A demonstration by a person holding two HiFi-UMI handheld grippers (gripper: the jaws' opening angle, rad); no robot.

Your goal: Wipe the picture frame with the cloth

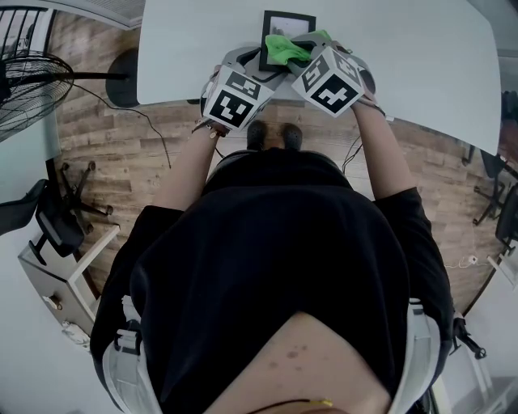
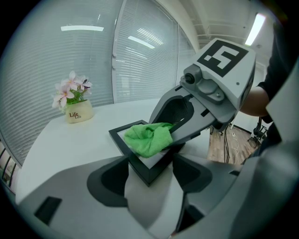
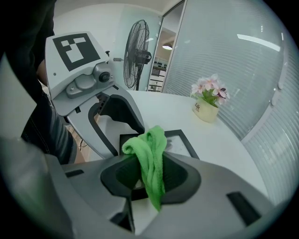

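Observation:
A black picture frame (image 1: 288,22) lies near the front edge of the white table (image 1: 405,57). One corner of the picture frame (image 2: 122,134) sits between the jaws of my left gripper (image 2: 150,170), which is shut on it. My right gripper (image 3: 149,175) is shut on a bunched green cloth (image 3: 150,147). That cloth (image 2: 149,137) rests on the frame's glass, with the right gripper (image 2: 174,134) behind it. In the head view both grippers meet at the frame, the left gripper (image 1: 257,61) beside the right gripper (image 1: 303,53), and the cloth (image 1: 290,48) shows between them.
A small pot of pink flowers (image 2: 77,112) stands further back on the table, also in the right gripper view as the flower pot (image 3: 208,111). A standing fan (image 1: 32,81) and a dark chair (image 1: 57,218) are on the wooden floor to the left. Glass walls with blinds lie beyond the table.

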